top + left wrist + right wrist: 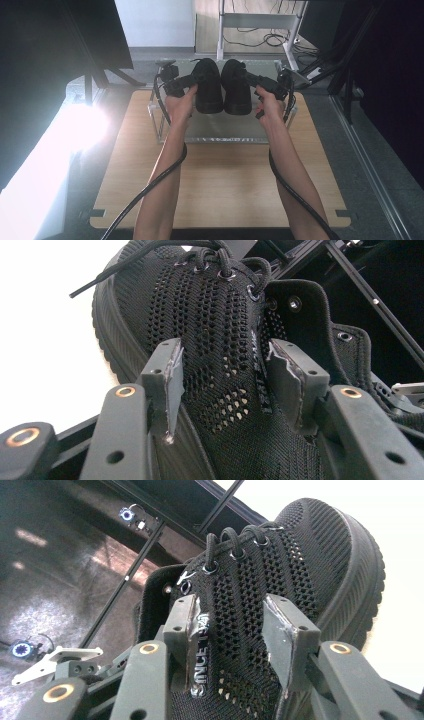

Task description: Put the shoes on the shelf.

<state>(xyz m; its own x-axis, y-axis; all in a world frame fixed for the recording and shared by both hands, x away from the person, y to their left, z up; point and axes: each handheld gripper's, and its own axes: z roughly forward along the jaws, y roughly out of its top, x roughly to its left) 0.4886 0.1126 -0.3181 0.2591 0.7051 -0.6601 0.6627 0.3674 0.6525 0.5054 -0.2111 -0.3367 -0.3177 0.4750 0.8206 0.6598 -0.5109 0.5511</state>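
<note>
Two black shoes stand side by side on a clear stand on the surface (220,170). The left claw (222,377) clamps the left shoe's (207,85) mesh side, and the right claw (232,630) likewise pinches the right shoe (235,87).

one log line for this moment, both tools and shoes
left tool: shut on left shoe | right tool: shut on right shoe | shoes: side by side over clear stand | table: wooden
</note>
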